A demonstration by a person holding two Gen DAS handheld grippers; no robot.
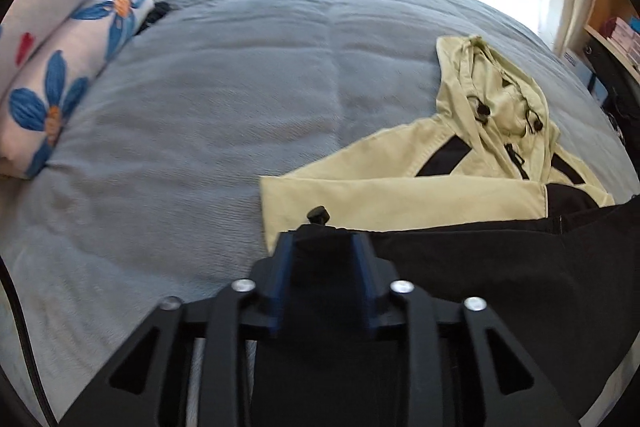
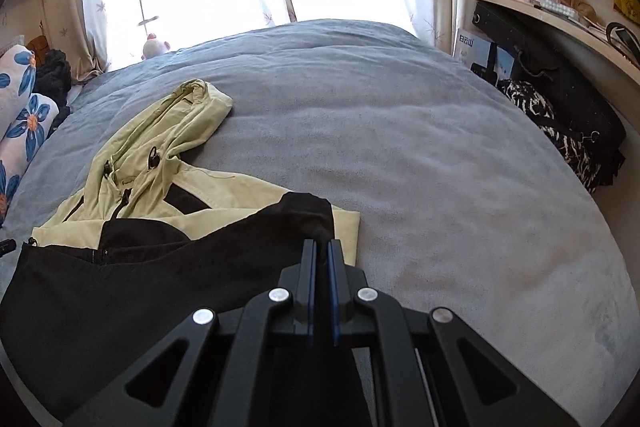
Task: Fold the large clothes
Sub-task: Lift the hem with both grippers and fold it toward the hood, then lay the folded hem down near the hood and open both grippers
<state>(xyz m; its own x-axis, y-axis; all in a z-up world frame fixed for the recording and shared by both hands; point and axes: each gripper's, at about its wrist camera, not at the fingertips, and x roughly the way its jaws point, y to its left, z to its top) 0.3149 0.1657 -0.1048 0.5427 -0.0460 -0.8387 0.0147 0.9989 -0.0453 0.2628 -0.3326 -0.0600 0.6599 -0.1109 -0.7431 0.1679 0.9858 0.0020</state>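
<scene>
Grey bed (image 2: pixel 400 147) lies open rightward; both jaws pinch jacket (image 2: pixel 160 187) hem.

Both wrist views face windowward, sharing jacket (image 1: pixel 420 183) and bed (image 2: pixel 400 131)

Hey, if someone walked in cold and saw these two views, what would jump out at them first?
The pale yellow and black hooded jacket spread on the gray bedspread, hood toward the bright window. Both claws grip its black lower part, the left claw and right claw each shut on fabric. Blue flowered bedding is rolled at the bed's left edge.
</scene>
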